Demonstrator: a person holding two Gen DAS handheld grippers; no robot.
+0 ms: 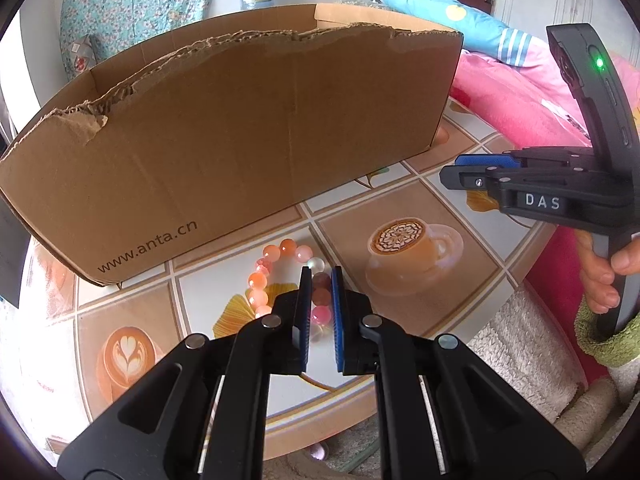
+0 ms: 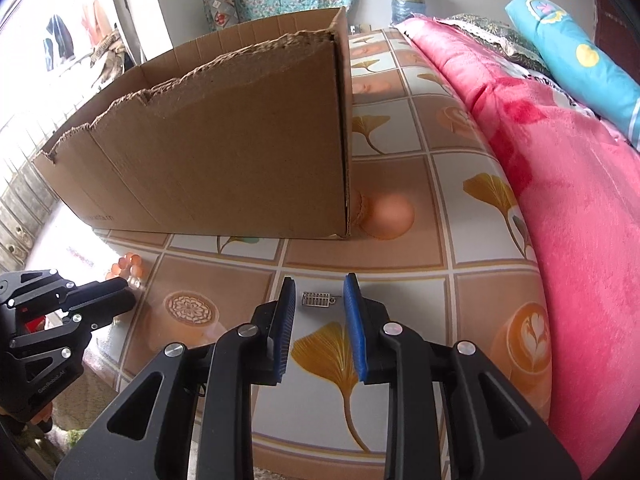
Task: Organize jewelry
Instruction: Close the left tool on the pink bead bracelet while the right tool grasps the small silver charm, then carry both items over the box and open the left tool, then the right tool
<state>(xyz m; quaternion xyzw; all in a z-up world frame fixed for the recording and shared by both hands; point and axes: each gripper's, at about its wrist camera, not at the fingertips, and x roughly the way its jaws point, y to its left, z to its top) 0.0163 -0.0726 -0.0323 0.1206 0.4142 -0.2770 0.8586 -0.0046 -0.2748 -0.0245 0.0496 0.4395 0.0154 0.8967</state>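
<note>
1. Beads show best in the left wrist view: a bead bracelet [image 1: 280, 280] of orange, pink and clear beads lies on the counter [image 1: 400, 208], just in front of the torn cardboard box [image 1: 240, 140] printed with a web address.
2. That same view shows a hand [image 1: 604, 276] gripping the handle of the right gripper [image 1: 452, 170] at the far right.
3. Only the right wrist view shows a small silver charm [image 2: 319, 300], shaped like a tiny abacus, lying on the counter near the box's right corner; the bracelet appears there only as a few orange beads at the left, beside the left gripper [image 2: 128, 296].
4. Left gripper [image 1: 321, 276]: narrow, its blue pads pressed on one side of the bracelet, which rests on the counter.
5. Right gripper [image 2: 320, 280]: partly open, with the charm lying in the gap between its tips; neither pad touches it.
6. A pink blanket [image 2: 560, 184] borders the counter on the right.
</note>
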